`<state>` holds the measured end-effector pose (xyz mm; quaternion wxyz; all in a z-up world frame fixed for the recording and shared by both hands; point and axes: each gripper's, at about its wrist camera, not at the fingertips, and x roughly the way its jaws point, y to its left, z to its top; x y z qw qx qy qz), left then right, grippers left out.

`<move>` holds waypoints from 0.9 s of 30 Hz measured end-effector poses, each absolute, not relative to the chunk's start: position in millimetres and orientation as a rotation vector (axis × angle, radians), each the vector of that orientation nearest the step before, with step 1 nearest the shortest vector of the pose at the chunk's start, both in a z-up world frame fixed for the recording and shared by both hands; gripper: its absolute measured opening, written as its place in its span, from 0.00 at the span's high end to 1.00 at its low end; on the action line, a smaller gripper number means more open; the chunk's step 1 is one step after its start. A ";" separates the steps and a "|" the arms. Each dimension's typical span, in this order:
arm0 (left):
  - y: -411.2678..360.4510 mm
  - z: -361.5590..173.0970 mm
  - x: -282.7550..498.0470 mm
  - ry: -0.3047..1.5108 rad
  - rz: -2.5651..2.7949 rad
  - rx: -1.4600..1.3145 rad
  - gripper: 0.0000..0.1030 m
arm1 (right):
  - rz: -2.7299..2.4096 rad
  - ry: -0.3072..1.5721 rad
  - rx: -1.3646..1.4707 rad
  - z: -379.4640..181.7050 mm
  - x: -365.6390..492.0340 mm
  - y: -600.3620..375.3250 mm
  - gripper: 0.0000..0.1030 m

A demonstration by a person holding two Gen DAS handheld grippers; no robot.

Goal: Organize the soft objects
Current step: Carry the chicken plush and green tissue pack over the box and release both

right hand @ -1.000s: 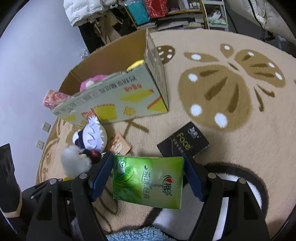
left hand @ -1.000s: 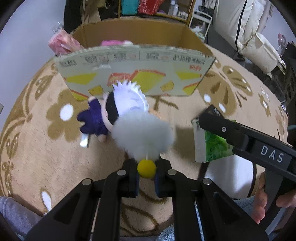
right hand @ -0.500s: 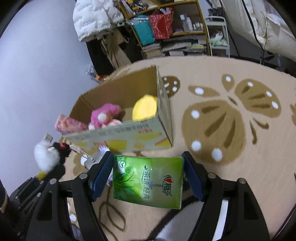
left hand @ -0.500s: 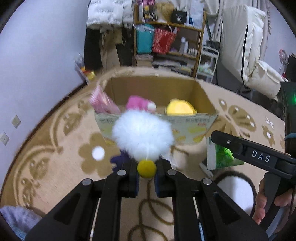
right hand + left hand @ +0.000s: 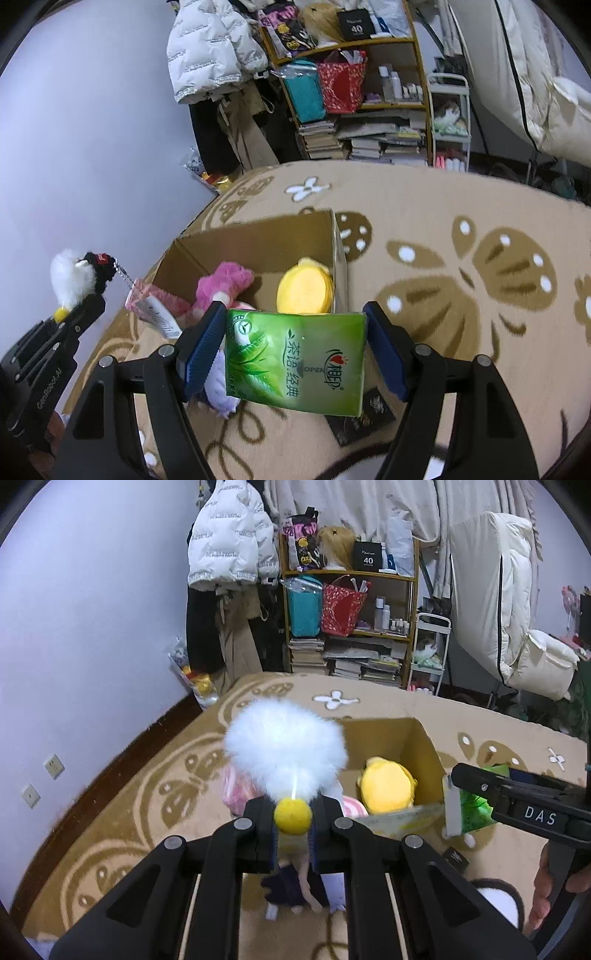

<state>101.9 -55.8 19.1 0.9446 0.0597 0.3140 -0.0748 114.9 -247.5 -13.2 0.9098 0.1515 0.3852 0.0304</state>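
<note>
**Left wrist view: two loaded tools raised by an open box**

Left wrist view shows the left tool held up and pointing forward, level with the top of the cardboard box. Its black fingers are pinched together on the small yellow ball at the base of a white pom-pom toy. The pom-pom is round, long-haired and fluffy; the yellow ball is a tight felt-like sphere. From the right wrist view the same toy has a black knitted part and a bead chain trailing off it, and it hangs in the air left of the box.

The right tool is raised just in front of the box's near wall, with blue ribbed pads clamped on both side edges of a tissue pack. The pack is a soft rectangle in glossy green plastic printed with leaves and lettering.

The box is plain brown corrugated board inside, top open, standing on a tan carpet with brown and white flower shapes. Inside it lie a smooth yellow plush against the right wall and a shaggy pink plush beside it. A crinkled pink packet sits at the box's left corner. On the carpet below the left tool lies a small doll in dark purple cloth, and a flat black packet lies under the tissue pack.
</note>
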 end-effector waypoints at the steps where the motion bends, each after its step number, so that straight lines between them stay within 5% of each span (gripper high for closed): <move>1: -56.5 21.1 105.6 0.635 -0.150 0.127 0.89 | 0.064 0.790 0.306 -11.2 118.8 -247.7 0.23; 15: -63.8 46.6 153.6 0.566 -0.144 0.193 0.89 | 0.109 0.671 0.275 8.9 152.8 -247.9 0.23; 27: -56.6 10.9 166.1 0.615 -0.155 0.150 0.88 | 0.153 0.631 0.238 -8.3 164.8 -232.9 0.23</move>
